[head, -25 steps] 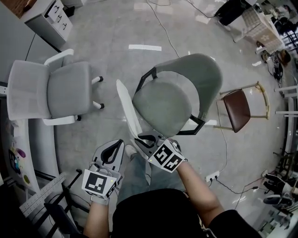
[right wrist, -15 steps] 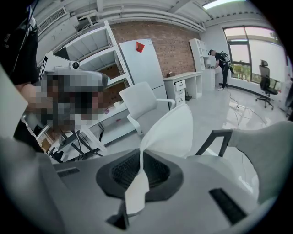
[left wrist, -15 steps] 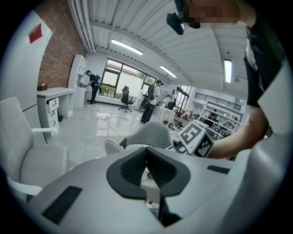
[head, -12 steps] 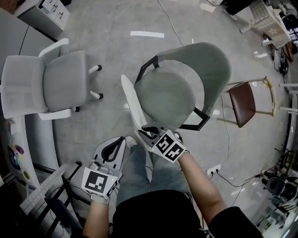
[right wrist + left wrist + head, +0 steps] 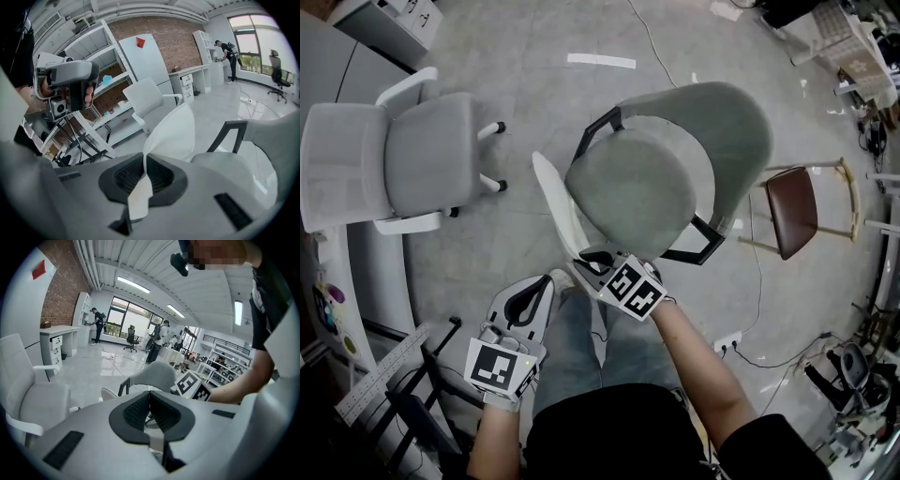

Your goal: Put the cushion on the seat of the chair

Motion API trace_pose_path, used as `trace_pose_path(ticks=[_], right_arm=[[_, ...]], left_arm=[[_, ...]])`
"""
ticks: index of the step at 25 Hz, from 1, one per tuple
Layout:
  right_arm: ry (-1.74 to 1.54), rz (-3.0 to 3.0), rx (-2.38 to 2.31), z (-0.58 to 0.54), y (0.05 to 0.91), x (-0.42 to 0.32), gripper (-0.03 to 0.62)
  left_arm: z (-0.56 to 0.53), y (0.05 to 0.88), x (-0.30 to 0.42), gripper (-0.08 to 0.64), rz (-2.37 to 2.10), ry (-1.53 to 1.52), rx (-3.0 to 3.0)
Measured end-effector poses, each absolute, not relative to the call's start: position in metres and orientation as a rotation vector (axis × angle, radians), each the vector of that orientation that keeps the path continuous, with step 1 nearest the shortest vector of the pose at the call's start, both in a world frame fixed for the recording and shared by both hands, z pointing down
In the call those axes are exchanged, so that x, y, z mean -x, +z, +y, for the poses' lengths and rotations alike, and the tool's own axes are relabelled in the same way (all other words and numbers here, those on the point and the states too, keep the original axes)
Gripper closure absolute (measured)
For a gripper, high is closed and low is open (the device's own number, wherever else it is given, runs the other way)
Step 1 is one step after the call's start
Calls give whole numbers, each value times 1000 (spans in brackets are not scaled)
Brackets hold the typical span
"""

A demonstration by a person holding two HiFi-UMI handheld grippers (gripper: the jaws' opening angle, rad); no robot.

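The right tool (image 5: 598,261) is clamped on the white cushion's (image 5: 555,204) edge — the cushion stands upright just beside the green chair's (image 5: 712,131) seat. The left tool (image 5: 532,291) has its jaws together — empty.

The right gripper (image 5: 596,256), clamped on the white cushion (image 5: 557,206), sank a little beside the chair (image 5: 633,192), and the cushion went down with it along the seat's left edge.
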State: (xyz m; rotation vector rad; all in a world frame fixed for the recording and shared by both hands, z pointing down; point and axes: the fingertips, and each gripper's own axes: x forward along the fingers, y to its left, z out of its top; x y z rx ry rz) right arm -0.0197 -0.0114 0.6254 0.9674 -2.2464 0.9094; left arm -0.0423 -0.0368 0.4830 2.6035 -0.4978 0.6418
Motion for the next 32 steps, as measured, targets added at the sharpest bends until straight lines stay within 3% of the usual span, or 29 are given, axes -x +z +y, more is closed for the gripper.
trace_pose_path(ticks=[13, 32], right_arm=[[1016, -2192, -1026, -10, 655, -16, 560], [1154, -1979, -1316, 15, 688, -124, 560]], left_arm=[[-35, 493, 34, 548, -494, 678, -2583], [-29, 494, -12, 548, -383, 714, -2616]])
